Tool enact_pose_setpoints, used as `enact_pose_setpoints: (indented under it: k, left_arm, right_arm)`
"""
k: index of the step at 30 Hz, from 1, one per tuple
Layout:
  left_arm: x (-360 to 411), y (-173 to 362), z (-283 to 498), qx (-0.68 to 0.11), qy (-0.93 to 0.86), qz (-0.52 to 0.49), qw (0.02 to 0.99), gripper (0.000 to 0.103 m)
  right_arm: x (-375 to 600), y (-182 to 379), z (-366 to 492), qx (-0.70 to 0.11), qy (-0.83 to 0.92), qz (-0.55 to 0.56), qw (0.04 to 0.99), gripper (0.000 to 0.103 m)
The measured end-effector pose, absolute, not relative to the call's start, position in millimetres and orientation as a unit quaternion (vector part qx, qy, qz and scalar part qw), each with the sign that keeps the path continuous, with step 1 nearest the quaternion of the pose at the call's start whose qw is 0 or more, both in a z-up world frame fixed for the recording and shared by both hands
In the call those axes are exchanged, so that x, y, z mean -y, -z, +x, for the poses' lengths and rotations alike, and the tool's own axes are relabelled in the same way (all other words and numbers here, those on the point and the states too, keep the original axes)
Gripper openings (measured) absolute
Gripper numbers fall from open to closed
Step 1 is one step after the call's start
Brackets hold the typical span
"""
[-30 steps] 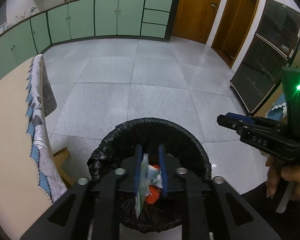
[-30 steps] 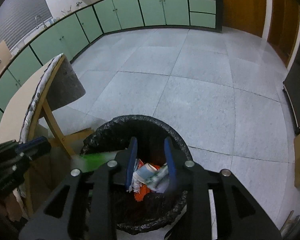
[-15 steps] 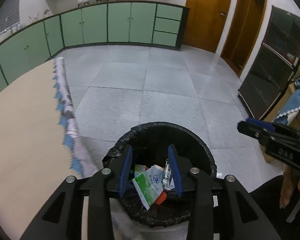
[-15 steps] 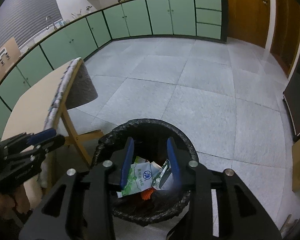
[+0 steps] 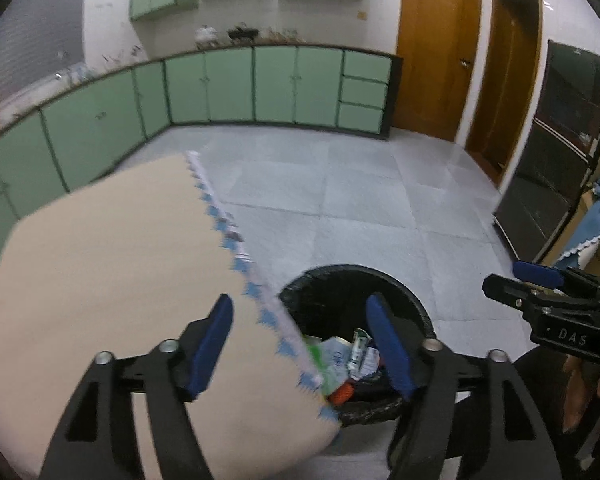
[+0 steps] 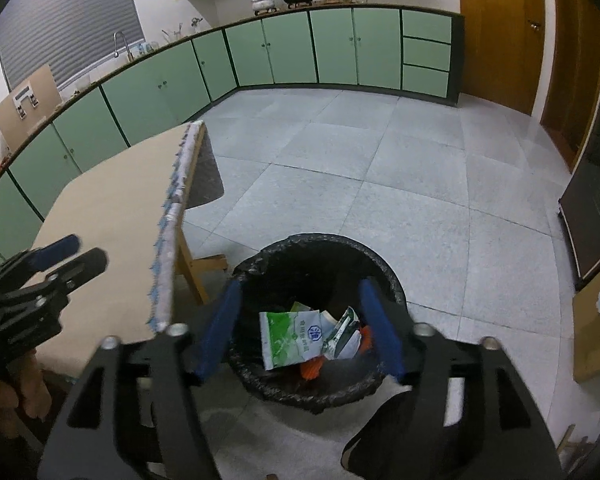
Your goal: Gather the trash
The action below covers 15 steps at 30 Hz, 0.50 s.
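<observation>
- Dropping step is finishing: left gripper [image 5: 300, 346] and right gripper [image 6: 300, 330], jaws just opening wide, are holding nothing above the bin [image 6: 384, 276].
- Wrappers [image 6: 290, 336] are lying inside the bin.
- Next: seeking more trash on the table [image 5: 100, 260] beside the bin.

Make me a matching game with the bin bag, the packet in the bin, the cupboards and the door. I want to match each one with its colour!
Things:
1. bin bag
2. packet
3. cupboards
4. door

Colours:
A. brown wood
B. pale green all over
C. black
D. green and white

Pairs: 1-C, 2-D, 3-B, 4-A
</observation>
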State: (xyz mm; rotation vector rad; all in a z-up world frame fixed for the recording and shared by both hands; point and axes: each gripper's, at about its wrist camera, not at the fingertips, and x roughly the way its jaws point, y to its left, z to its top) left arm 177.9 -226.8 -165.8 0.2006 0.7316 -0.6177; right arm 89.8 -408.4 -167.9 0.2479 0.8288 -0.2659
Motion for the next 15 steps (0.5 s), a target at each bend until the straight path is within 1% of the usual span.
enact_pose_setpoints:
  k: [1, 2, 3, 4, 5, 6, 9, 11, 15]
  left_arm:
    - [218, 160, 171, -0.347, 0.292, 0.089, 0.887, 0.079]
    - [207, 153, 164, -0.343, 0.286, 0.080, 0.891, 0.085]
    - [197, 146, 156, -0.339, 0.280, 0.074, 0.895, 0.090]
    - [190, 142, 150, -0.334, 0.274, 0.071, 0.899, 0.092]
    - [181, 136, 142, -0.325, 0.264, 0.070, 0.906, 0.097]
    - [172, 131, 135, -0.319, 0.254, 0.069, 0.910, 0.097]
    - [143, 114, 117, -0.311, 0.221, 0.058, 0.922, 0.097]
    - [120, 105, 105, -0.302, 0.169, 0.057, 0.936, 0.097]
    - [84, 90, 84, -0.307, 0.128, 0.040, 0.942, 0.097]
  right_arm:
    - [399, 161, 85, -0.397, 0.127, 0.110, 0.902, 0.080]
    - [390, 156, 81, -0.393, 0.129, 0.101, 0.905, 0.083]
    - [382, 151, 77, -0.389, 0.132, 0.094, 0.907, 0.089]
    - [377, 147, 74, -0.385, 0.134, 0.093, 0.909, 0.092]
    - [370, 141, 70, -0.381, 0.133, 0.093, 0.910, 0.093]
    - [364, 137, 66, -0.379, 0.134, 0.091, 0.911, 0.096]
    - [344, 122, 56, -0.367, 0.155, 0.069, 0.915, 0.098]
    - [331, 109, 48, -0.351, 0.167, 0.057, 0.920, 0.098]
    - [310, 90, 33, -0.317, 0.174, 0.054, 0.931, 0.098]
